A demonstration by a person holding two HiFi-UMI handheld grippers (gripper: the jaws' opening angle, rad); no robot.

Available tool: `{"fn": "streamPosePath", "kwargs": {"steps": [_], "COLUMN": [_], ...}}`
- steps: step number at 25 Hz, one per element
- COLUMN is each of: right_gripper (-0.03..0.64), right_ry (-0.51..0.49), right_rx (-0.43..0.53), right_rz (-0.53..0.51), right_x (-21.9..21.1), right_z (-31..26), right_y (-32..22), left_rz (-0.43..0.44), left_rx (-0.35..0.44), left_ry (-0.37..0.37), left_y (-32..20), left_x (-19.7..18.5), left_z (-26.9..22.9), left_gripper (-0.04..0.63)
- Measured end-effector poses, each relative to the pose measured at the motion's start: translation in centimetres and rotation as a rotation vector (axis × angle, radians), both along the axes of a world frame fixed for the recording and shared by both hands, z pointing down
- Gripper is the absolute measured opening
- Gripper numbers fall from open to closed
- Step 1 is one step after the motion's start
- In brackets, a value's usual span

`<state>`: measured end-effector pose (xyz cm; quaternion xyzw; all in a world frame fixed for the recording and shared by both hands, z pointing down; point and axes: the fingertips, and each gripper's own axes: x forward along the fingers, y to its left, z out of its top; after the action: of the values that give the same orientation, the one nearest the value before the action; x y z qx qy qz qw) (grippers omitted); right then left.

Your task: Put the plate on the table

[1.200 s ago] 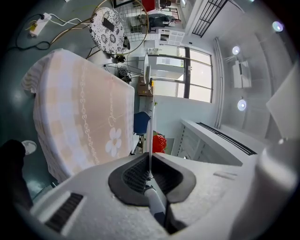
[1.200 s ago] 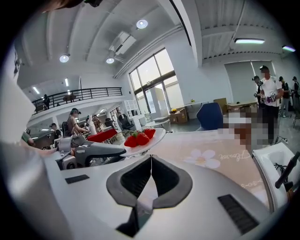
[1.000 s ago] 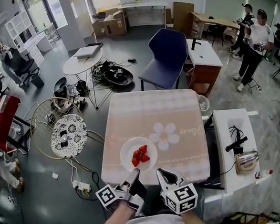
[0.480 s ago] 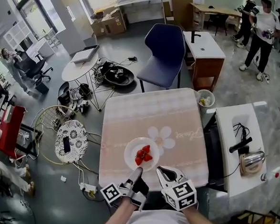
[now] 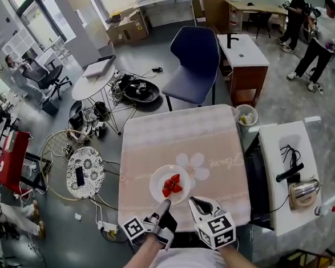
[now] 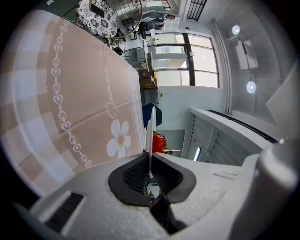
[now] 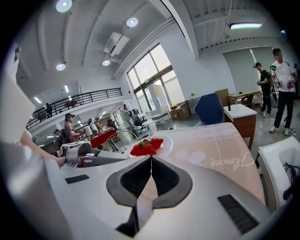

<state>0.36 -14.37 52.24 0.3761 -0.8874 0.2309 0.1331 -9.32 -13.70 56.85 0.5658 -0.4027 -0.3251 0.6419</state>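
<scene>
A white plate [image 5: 159,181] with a few strawberries [image 5: 171,185] lies at the near middle of the pink-clothed table [image 5: 179,135]. My left gripper [image 5: 164,204] is shut on the plate's near rim. In the left gripper view the plate [image 6: 150,131] shows edge-on as a thin white line between the left gripper's [image 6: 150,158] pads, with a strawberry [image 6: 159,143] behind. I cannot tell whether the plate rests on the cloth. My right gripper [image 5: 191,201] is shut and empty, just right of the plate. The right gripper view shows the right gripper [image 7: 151,160] behind the plate [image 7: 165,145].
A blue chair [image 5: 194,60] stands at the table's far side. Right of the table runs a white counter [image 5: 286,151] with a metal appliance [image 5: 300,193]. To the left are a patterned round stool [image 5: 83,171] and floor cables. People stand far right.
The plate and both grippers keep almost the same place over the near part of the table. Only the head view has shifted a little.
</scene>
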Motion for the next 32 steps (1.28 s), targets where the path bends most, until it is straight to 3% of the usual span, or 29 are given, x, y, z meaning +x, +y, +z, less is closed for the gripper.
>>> {"fn": "streamPosePath", "kwargs": {"steps": [18, 32], "right_gripper": [0.005, 0.005], "right_ry": [0.086, 0.148], "right_rx": [-0.071, -0.127], "right_rz": [0.054, 0.097], "right_x": [-2.8, -2.5], "right_z": [3.7, 5.9], "right_y": [-6.7, -8.8], "left_rz": [0.185, 0.301], "left_rx": [-0.087, -0.141], "left_ry": [-0.027, -0.04], "left_y": [-6.2, -9.1], "left_x": [-0.8, 0.4], "left_z": [6.0, 9.7], "left_gripper": [0.017, 0.017]}}
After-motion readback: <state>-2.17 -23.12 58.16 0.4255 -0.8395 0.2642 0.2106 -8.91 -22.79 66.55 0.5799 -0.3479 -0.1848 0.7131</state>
